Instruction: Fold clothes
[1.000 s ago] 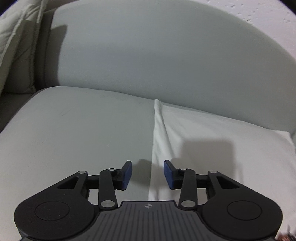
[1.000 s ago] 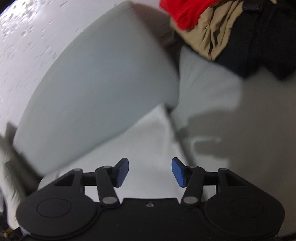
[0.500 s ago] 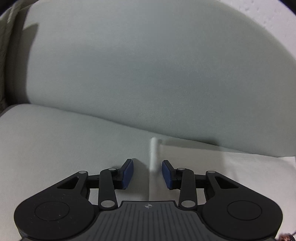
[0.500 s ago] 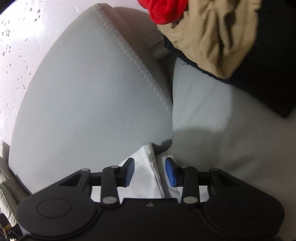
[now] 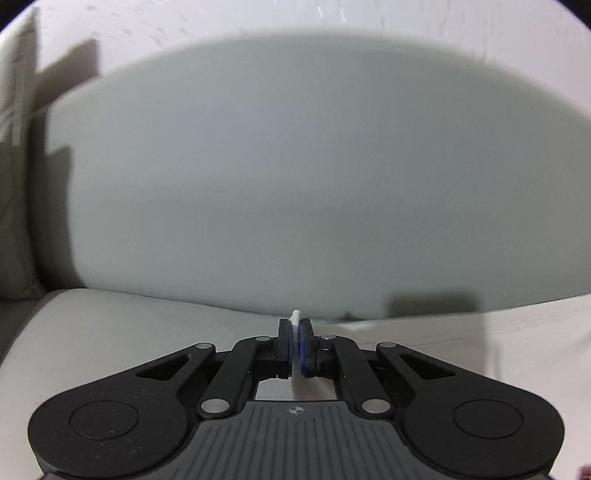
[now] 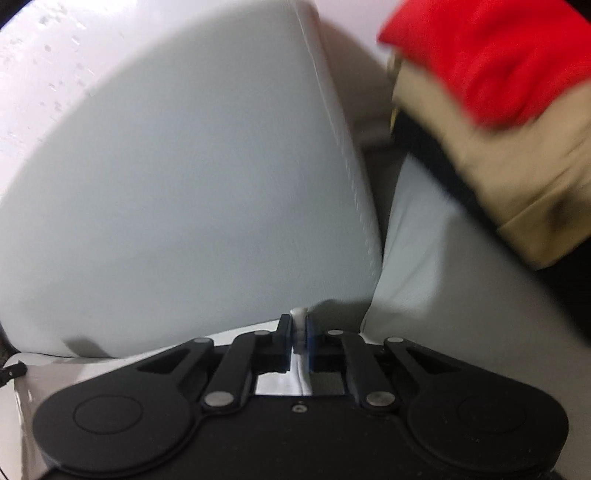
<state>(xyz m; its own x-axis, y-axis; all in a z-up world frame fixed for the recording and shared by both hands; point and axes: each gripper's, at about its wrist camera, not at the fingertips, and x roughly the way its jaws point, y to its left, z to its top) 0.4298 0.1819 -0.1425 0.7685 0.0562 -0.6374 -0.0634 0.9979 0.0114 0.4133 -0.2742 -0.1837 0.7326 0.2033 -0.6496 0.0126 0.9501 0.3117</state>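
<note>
In the left wrist view, the left gripper (image 5: 295,332) has just squeezed its jaws together, and a thin fold of the white cloth (image 5: 443,347) is pinched tight between the blue pads (image 5: 305,341). A little white tip of the cloth pokes up above the pads. The rest of the cloth lies flat on the sofa seat (image 5: 110,332), off to the right of the gripper. Right behind it stands the big grey back cushion (image 5: 277,166), and above that is a white wall (image 5: 221,22). In the right wrist view, the right gripper (image 6: 298,336) has also just closed its jaws, and it too pinches a fold of the white cloth (image 6: 280,386), with a small white bit sticking up at the top. This picture is blurry. The grey cushion (image 6: 184,184) fills the left side. At the top right sits a pile of clothes (image 6: 498,110), red on top, tan under it and black below, well apart from the gripper.
</note>
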